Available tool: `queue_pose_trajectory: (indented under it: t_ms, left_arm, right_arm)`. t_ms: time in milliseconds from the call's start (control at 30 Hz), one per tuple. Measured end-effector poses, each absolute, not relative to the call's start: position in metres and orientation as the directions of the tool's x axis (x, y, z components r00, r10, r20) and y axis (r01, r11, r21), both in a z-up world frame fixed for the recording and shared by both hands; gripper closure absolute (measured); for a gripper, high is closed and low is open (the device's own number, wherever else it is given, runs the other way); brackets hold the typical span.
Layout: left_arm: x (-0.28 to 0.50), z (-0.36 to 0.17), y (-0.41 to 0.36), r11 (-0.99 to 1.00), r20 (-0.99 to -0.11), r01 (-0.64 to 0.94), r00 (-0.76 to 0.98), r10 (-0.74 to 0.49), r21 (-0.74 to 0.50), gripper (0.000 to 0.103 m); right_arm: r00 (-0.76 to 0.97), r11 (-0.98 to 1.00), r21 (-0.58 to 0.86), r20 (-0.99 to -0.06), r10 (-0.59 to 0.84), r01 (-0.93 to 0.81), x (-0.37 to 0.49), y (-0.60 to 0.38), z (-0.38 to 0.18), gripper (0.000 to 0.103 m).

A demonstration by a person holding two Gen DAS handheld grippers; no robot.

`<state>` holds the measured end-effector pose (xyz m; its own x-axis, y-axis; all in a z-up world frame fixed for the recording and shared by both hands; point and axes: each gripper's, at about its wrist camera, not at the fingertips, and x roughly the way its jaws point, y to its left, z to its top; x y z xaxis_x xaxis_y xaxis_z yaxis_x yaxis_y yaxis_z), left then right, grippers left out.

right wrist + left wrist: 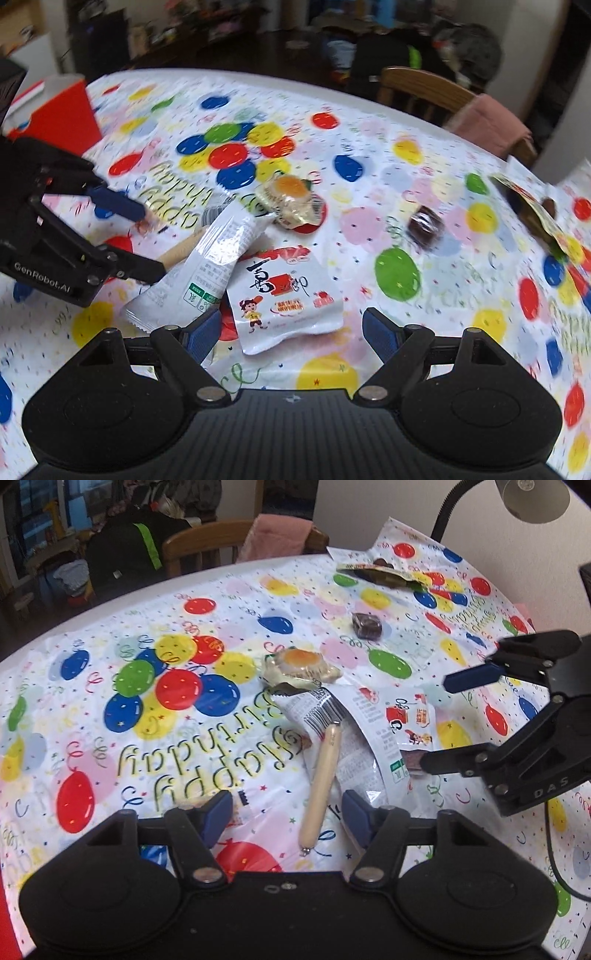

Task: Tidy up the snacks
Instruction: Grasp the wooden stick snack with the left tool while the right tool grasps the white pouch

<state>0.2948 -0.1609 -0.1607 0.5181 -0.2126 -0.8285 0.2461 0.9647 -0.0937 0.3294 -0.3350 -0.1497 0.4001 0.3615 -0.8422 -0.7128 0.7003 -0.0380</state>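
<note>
Snacks lie on a balloon-print tablecloth [110,738]. A tan sausage stick [320,779] lies between the fingers of my open left gripper [287,819], leaning on a long white packet [328,712]. Beyond them sits an egg-shaped packet [301,664] and a brown wrapped candy [365,624]. My right gripper [291,332] is open around the near end of a white cartoon pouch [288,302]. In the right wrist view the left gripper [151,242] stands open over the sausage stick [181,249], beside the long packet [207,258]. The right gripper [436,723] shows open at the right of the left wrist view.
An opened snack bag [384,572] lies at the far table edge. A red box [62,110] stands at one end. A wooden chair [199,550] with pink cloth [277,535] is behind the table, and a lamp [532,498] hangs over one corner.
</note>
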Motion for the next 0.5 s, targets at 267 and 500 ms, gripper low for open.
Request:
queue_pose_trajectory:
  t_ms: [267,500]
  left_arm:
    - [0.31,-0.17,-0.159,0.952,-0.852,0.255,0.448,-0.273,-0.171,0.061]
    - [0.309,-0.171,-0.166,0.948,-0.854,0.271,0.443,-0.275,-0.165,0.091]
  right_arm:
    - [0.329,0.624,-0.029,-0.868,0.371,-0.781,0.349,-0.325,-0.169,0.02]
    - [0.325,0.624,-0.002,-0.855,0.404,-0.781,0.35,-0.329,-0.173,0.021]
